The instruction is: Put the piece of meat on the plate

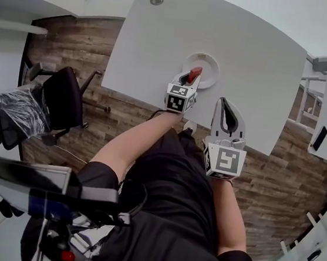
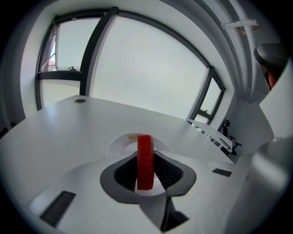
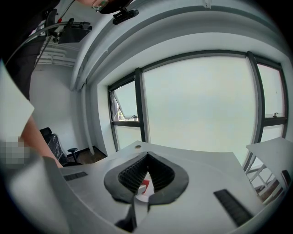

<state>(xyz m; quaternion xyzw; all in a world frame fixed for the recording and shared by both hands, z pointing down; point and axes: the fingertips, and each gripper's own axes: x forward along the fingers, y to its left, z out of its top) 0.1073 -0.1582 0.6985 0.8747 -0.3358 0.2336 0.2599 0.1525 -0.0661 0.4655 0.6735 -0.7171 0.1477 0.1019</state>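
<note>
Left gripper view shows the red piece of meat [image 2: 145, 161] standing on edge, clamped between the fingers of the left gripper [image 2: 145, 154], which are partly open around it. Just beyond lies the white plate [image 2: 120, 142] on the white counter [image 2: 55, 132]. From the head view, the meat hangs over the plate's near rim. The right gripper [image 1: 226, 105], alongside, has its fingers closed together on nothing.
</note>
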